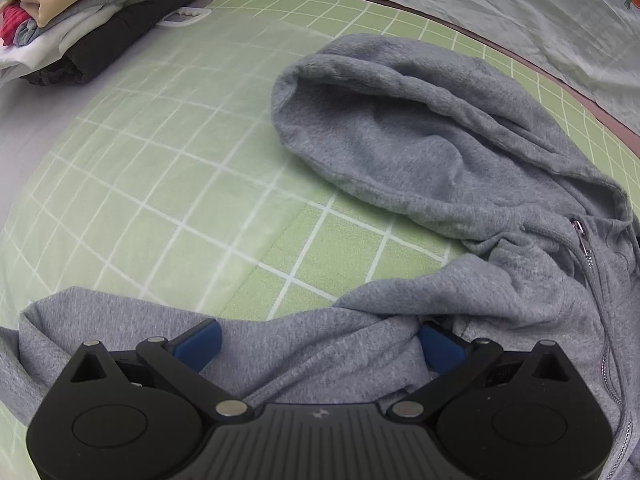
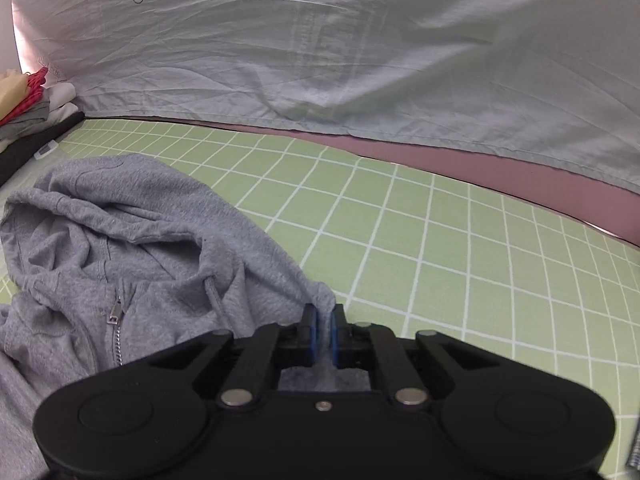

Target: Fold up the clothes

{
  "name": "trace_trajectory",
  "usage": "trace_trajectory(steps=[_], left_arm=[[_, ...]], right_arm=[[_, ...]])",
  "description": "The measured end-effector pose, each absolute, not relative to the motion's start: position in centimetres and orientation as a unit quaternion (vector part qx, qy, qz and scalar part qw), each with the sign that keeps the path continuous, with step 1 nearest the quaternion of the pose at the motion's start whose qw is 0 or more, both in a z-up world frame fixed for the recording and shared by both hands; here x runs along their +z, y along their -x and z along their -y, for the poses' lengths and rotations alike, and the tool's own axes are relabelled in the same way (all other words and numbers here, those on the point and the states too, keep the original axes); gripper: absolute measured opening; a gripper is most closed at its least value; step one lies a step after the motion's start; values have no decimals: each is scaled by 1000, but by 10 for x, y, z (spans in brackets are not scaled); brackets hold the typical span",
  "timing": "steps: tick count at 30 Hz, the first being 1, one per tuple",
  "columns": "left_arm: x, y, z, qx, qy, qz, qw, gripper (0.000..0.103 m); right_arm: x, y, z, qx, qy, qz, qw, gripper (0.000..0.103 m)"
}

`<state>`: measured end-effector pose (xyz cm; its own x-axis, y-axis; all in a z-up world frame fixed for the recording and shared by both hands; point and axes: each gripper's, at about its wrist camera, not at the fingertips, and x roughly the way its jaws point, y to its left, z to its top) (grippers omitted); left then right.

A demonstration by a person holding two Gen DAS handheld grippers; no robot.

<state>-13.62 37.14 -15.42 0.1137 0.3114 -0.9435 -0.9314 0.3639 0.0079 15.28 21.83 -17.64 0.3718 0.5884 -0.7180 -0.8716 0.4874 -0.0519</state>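
Now we work on a green sheet [image 1: 168, 184] crossed by white grid lines. At far left a stack of folded clothes [image 1: 76, 28] sits on it. Our left gripper [image 1: 320, 346] is spread wide over a grey hoodie [image 1: 420, 132], which lies crumpled mid-sheet, hood up and zipper [image 1: 584, 248] to the right. Our right gripper [image 2: 324, 330] pinches a fold of the hoodie's edge. Behind, a pale printed cloth [image 2: 360, 48] hangs above a pink strip [image 2: 500, 176].
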Motion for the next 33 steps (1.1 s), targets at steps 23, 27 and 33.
trace_trajectory(steps=[23,27,33], left_arm=[[-135,110,-386,475,333,-471,664,103],[-119,99,-401,478,341,-438,681,103],[-130,61,-420,464,336,-446,688,103]], right_arm=[[-142,-173,-207,414,147,-332,835,36],[-153,-161,-237,454,182,-332,806,38],[-167,-156,-269,463,268,-311,785,46]])
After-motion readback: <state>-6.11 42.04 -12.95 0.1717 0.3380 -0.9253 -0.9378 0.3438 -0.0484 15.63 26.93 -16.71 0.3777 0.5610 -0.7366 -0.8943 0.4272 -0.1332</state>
